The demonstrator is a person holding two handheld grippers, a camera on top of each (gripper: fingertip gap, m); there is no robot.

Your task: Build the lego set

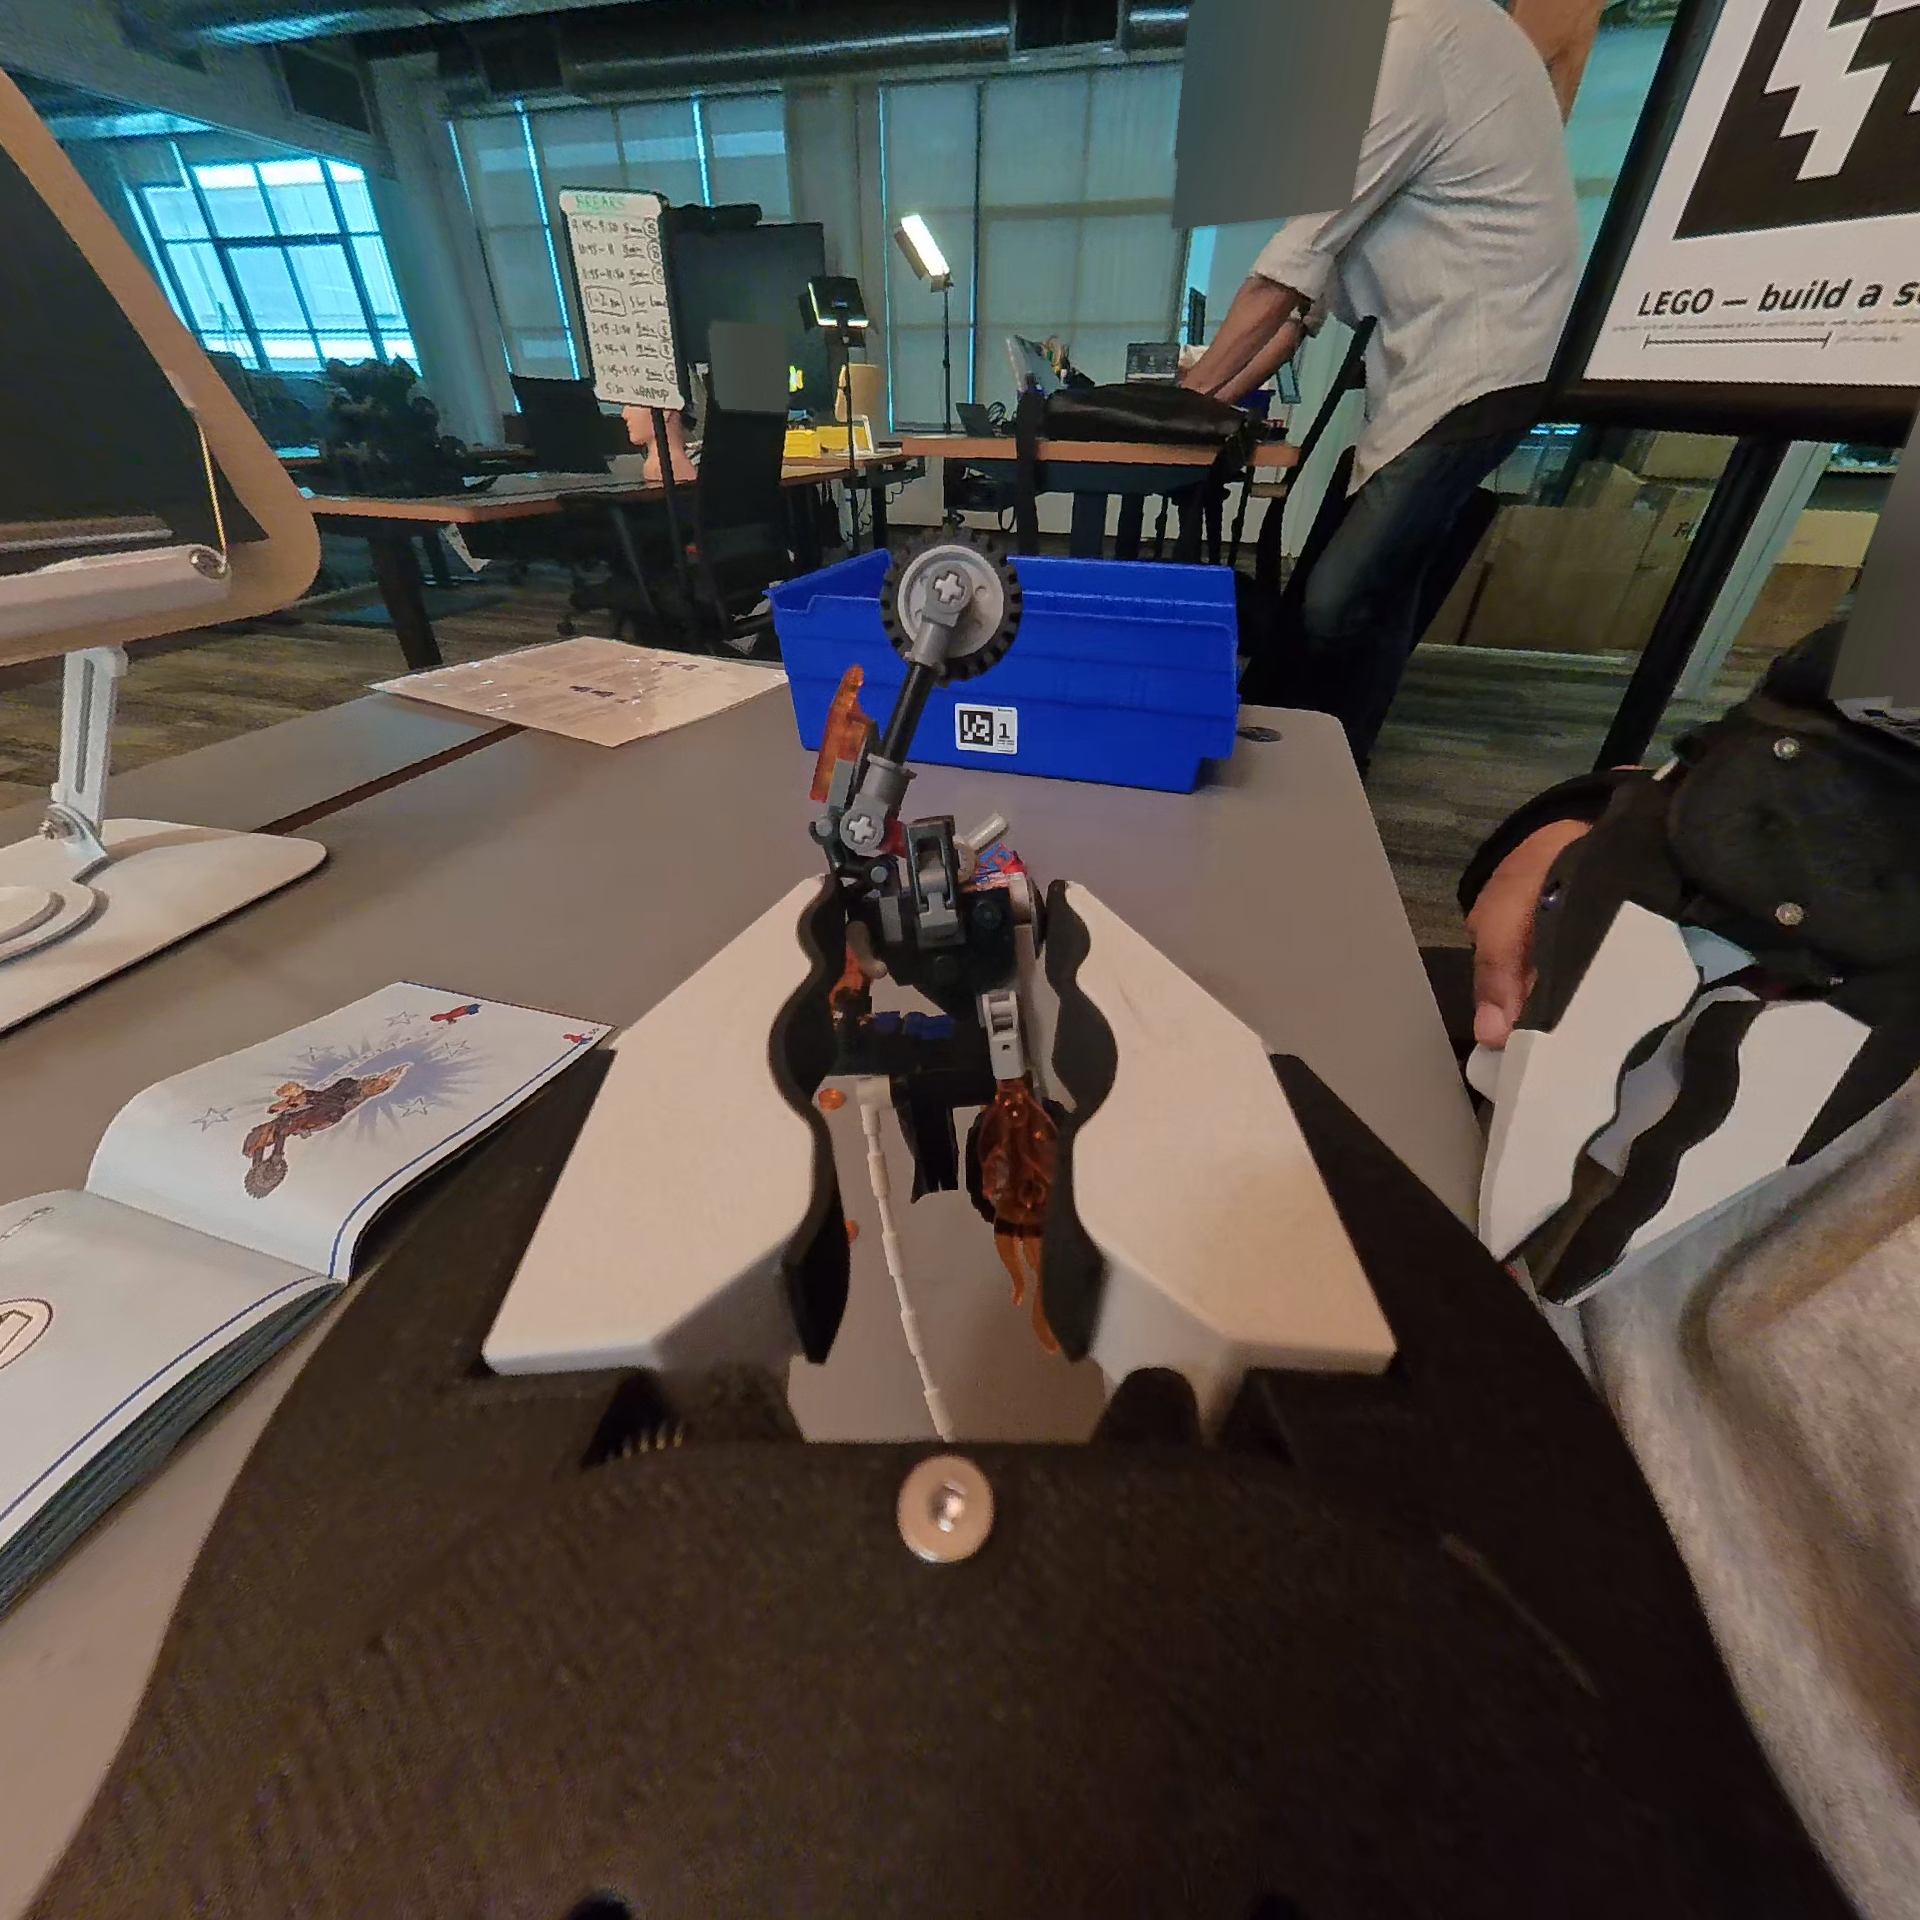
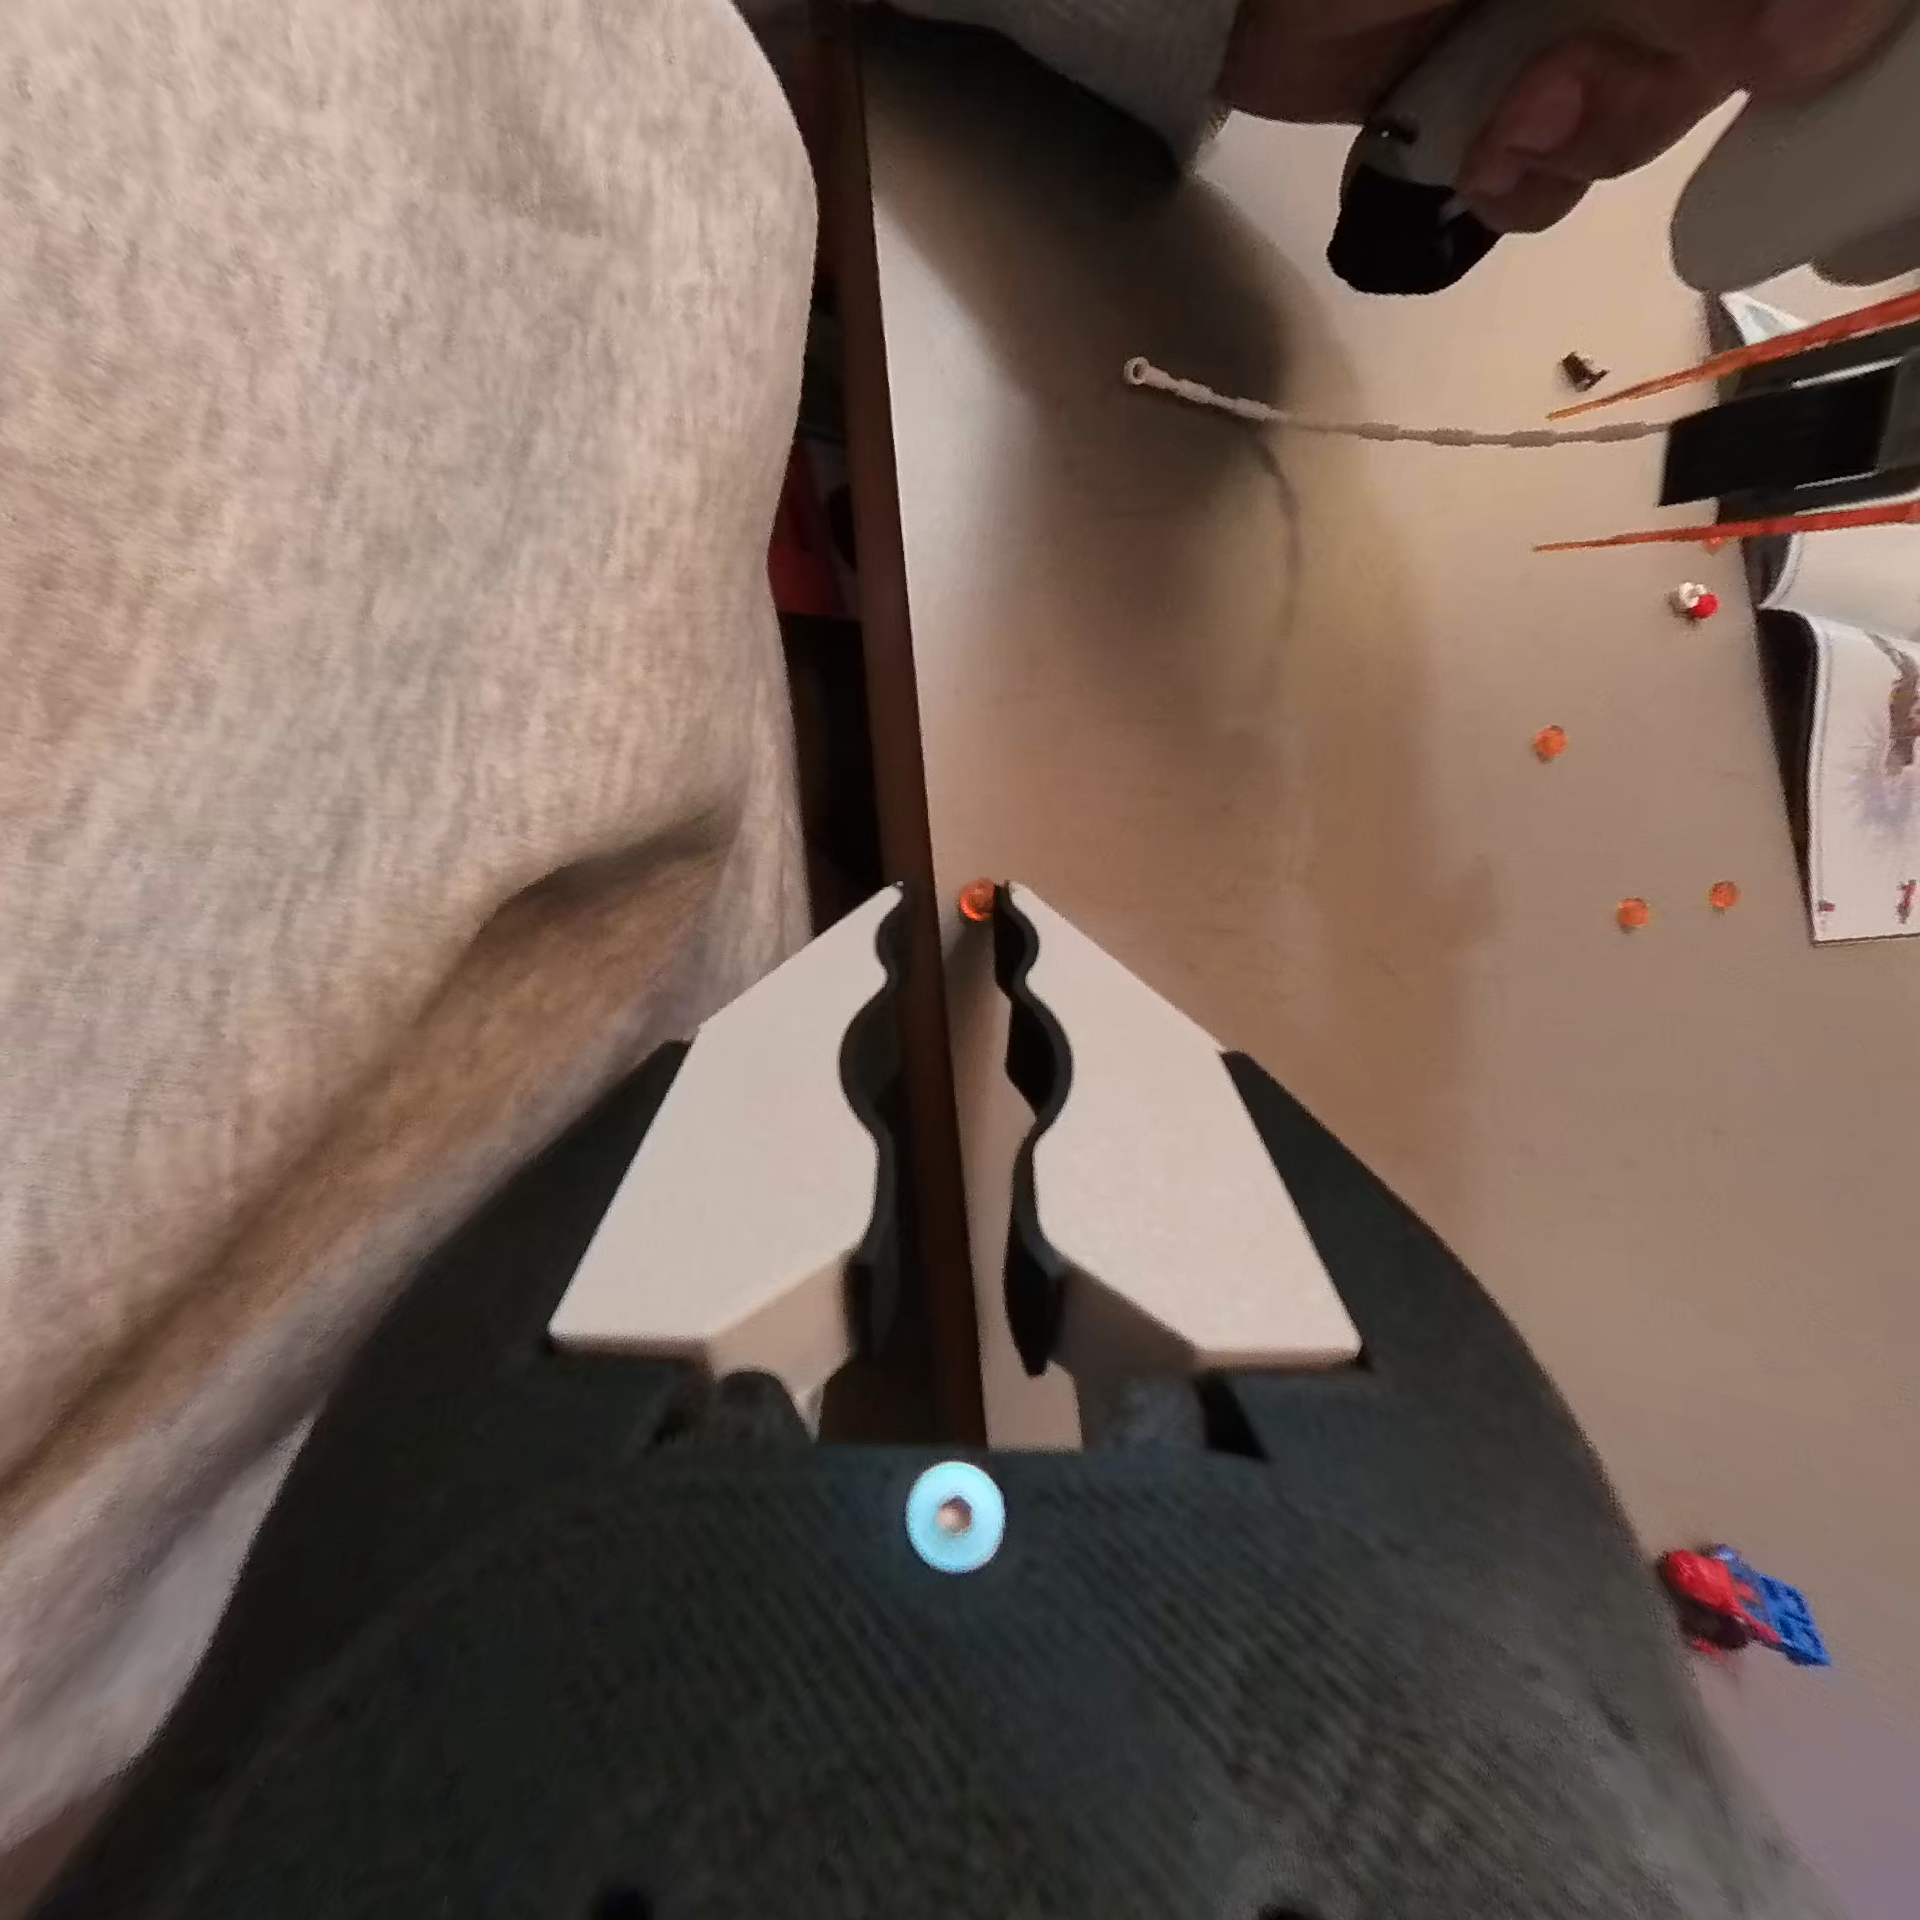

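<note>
My left gripper [image 1: 935, 904] is shut on a partly built lego model [image 1: 925, 935], black and grey with orange flame pieces; a grey-hubbed black wheel [image 1: 948, 597] sticks up on a rod. The model also shows at the right wrist view's edge [image 2: 1787, 447]. My right gripper [image 2: 948, 896] stands narrowly open over the table's near edge [image 2: 894, 582], with a small orange round stud [image 2: 977, 899] lying against its right fingertip, not clamped. It also shows in the left wrist view [image 1: 1538, 1091], low at the right.
Loose on the table: a white chain piece [image 2: 1299, 421], several orange studs [image 2: 1548, 743], a red and blue figure [image 2: 1745, 1616]. An open booklet [image 1: 312, 1143] lies left, a blue bin [image 1: 1091, 675] at the back, a tablet stand [image 1: 104, 852] far left. My grey sweater [image 2: 364, 623] is close.
</note>
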